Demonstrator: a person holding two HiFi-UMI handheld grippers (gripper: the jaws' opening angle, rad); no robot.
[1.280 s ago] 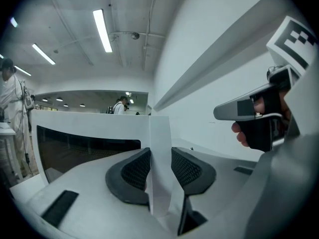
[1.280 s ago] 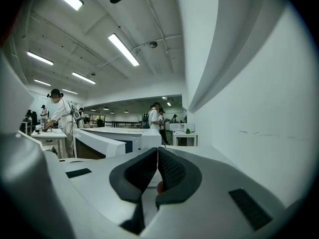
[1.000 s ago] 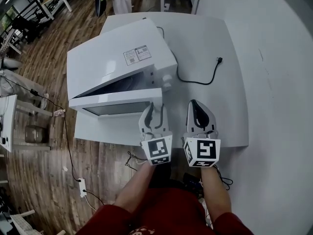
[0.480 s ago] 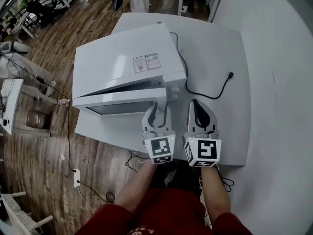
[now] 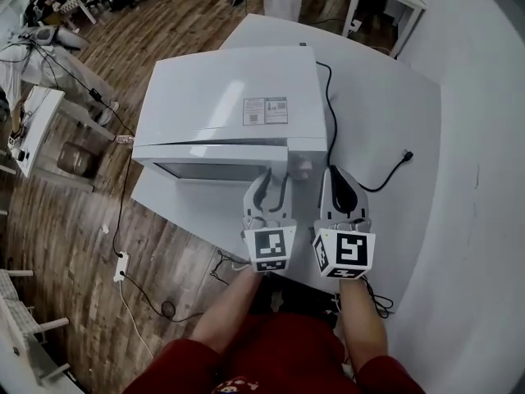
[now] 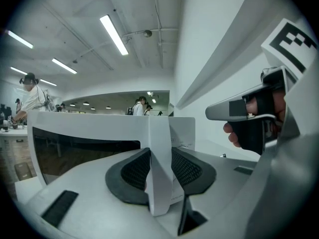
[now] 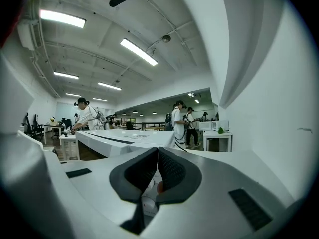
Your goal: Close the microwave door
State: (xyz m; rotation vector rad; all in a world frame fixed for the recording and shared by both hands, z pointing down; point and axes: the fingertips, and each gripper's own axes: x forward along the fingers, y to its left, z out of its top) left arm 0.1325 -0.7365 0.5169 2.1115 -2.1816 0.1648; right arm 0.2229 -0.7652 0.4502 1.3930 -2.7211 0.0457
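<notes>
Left tongs [image 5: 275, 180] grip the microwave door [image 5: 212, 153] edge, right tongs [image 5: 339, 180] clenched empty alongside.

- Table [image 5: 385, 113]: white top, standing on a wooden floor [image 5: 74, 245].
- Microwave [image 5: 230, 97]: white, on the table's left part.
- Power cord [image 5: 330, 109]: black, trailing from behind the microwave across the bare top, plug [image 5: 407, 156] lying loose.
</notes>
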